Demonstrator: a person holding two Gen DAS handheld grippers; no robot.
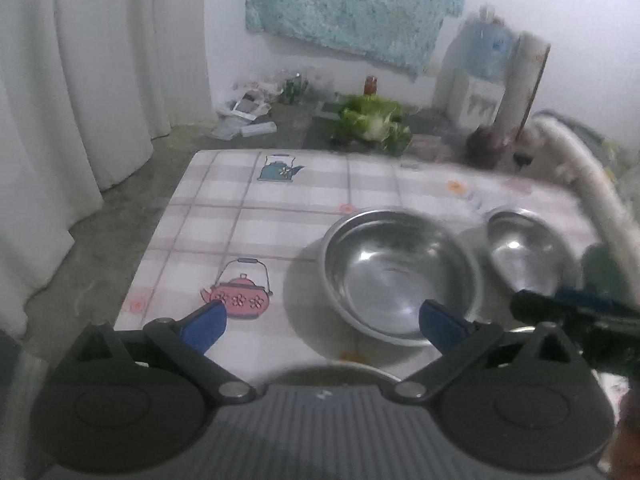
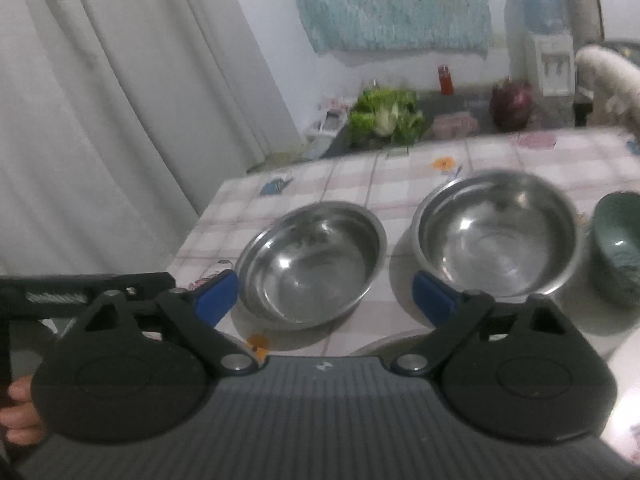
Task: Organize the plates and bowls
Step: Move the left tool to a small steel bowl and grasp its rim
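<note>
Table [image 2: 352,184]: it is wearing a checked cloth printed with teapots, and all the dishes are sitting on it.
Left bowl [image 2: 310,266]: this steel bowl is resting upright toward the table's left side, just beside the right bowl but not touching it.
Right bowl [image 2: 498,232]: this second steel bowl is standing upright between the left bowl and the green bowl.
Green bowl [image 2: 618,248]: it is sitting at the picture's right edge, near the right bowl, partly cut off.
Left gripper [image 1: 322,324]: its jaws are standing wide apart with nothing between the blue pads; one pad is showing in front of the near rim of the left bowl [image 1: 400,276], and contact is unclear through the blur.
Right gripper [image 2: 326,300]: its jaws are gaping wide and holding nothing; the left bowl's near rim is lying in the gap, the pads clear of it.
Floor: cabbage [image 2: 386,118] is lying beyond the table, below a hanging blue cloth [image 2: 396,4].
</note>
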